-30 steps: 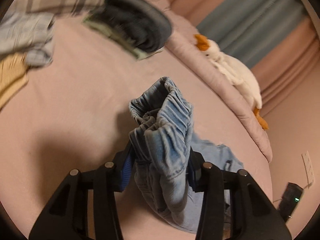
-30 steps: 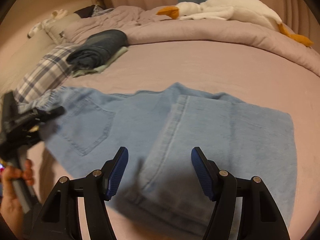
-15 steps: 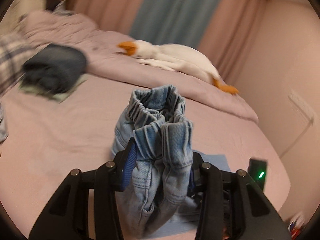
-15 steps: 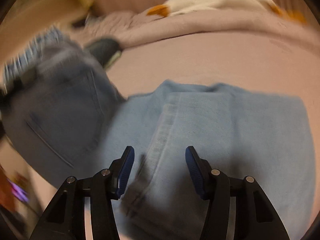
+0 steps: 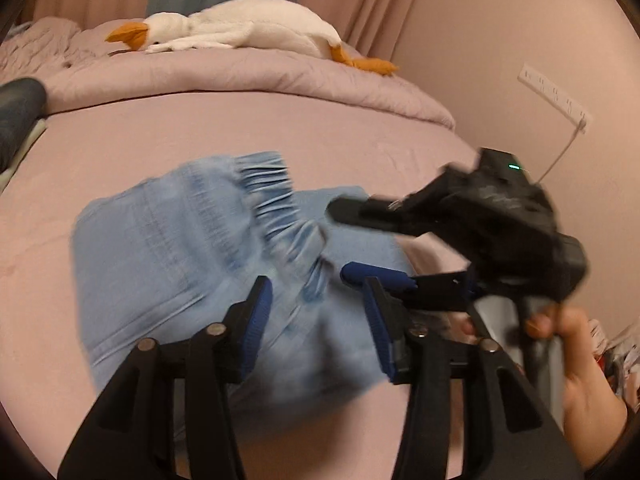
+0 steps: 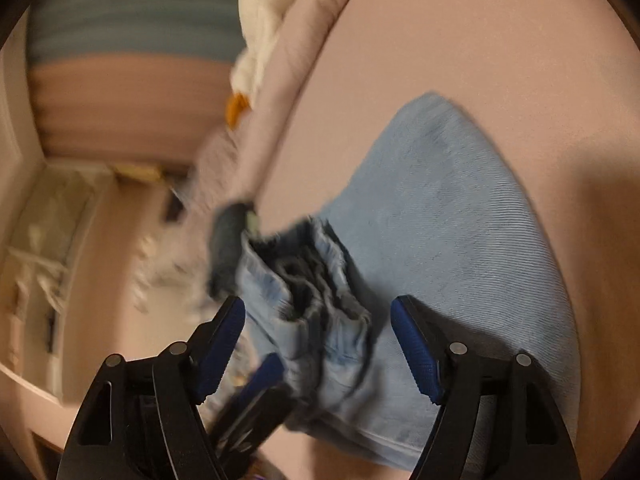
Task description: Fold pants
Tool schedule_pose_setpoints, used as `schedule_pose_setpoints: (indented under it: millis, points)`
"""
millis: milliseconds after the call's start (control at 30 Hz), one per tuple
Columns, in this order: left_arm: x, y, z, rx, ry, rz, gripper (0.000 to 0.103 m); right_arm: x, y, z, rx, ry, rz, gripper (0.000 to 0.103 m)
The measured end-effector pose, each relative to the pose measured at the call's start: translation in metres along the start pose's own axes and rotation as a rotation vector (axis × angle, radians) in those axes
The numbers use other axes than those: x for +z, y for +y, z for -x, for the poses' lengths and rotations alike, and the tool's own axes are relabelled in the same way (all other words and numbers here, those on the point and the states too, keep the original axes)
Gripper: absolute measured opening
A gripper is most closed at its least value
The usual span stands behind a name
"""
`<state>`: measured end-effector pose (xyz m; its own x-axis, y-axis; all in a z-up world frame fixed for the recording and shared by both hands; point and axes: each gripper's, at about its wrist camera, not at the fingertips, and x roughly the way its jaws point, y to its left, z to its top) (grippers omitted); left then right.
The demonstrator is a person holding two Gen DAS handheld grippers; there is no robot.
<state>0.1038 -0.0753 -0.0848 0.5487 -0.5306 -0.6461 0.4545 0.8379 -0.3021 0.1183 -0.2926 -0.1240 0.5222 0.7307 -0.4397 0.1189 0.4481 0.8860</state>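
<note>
One pair of pants (image 5: 168,264), light blue denim, lies on the bed (image 5: 280,128), folded over on itself so the top layer covers the lower one. The gathered elastic waistband (image 5: 276,208) runs slanted across the upper layer, near the bed's right edge. The cloth is blurred.

Two tools show. The left tool (image 5: 316,320) hangs just over the pants, its jaws opening, pads clear of the cloth. The right tool (image 6: 318,344) has its jaws opening too; in the right wrist view the bunched waistband stands between them, not pressed by either pad. In the left wrist view the right tool (image 5: 356,240) reaches in from the right, held by one hand (image 5: 576,364).

One plush goose (image 5: 240,28) lies on the quilt (image 5: 248,76) along the bed's far edge.
</note>
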Motion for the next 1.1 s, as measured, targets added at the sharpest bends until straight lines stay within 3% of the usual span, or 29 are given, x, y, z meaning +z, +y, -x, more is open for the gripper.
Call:
schedule_pose_setpoints:
  millis: [33,100,267,333,433,533,667,800,967,1100]
  points:
    - [-0.002,0.006,0.007,0.010,-0.011,0.010,0.061,-0.001,0.007,-0.007,-0.047,0.038,0.037,0.076]
    - [-0.008,0.021,0.021,0.039,-0.030,0.050,0.062,-0.002,0.019,-0.020,-0.098,0.076,0.081,0.076]
    - [-0.020,0.068,0.054,0.115,-0.052,0.192,0.062,0.000,0.033,-0.044,-0.063,0.131,0.066,0.077]
    - [-0.025,0.083,0.063,0.144,-0.047,0.242,0.062,-0.002,0.041,-0.053,-0.113,0.136,0.121,0.077]
    - [-0.029,0.096,0.070,0.168,-0.043,0.284,0.062,-0.004,0.057,-0.057,-0.190,0.119,0.241,0.050]
    - [-0.032,0.106,0.076,0.142,-0.055,0.342,0.062,-0.001,0.066,-0.040,-0.189,0.087,0.303,0.038]
    - [-0.034,0.109,0.077,0.133,-0.051,0.361,0.062,-0.004,0.075,-0.020,-0.176,0.035,0.342,0.036]
    - [-0.033,0.106,0.073,0.111,-0.046,0.359,0.064,0.004,0.074,0.016,-0.157,-0.070,0.316,0.036]
    - [-0.032,0.106,0.057,0.087,-0.022,0.369,0.065,0.011,0.047,0.043,-0.259,-0.143,0.257,0.036]
    - [-0.031,0.110,0.036,0.064,0.030,0.403,0.065,0.010,0.013,0.020,-0.405,-0.080,0.241,0.036]
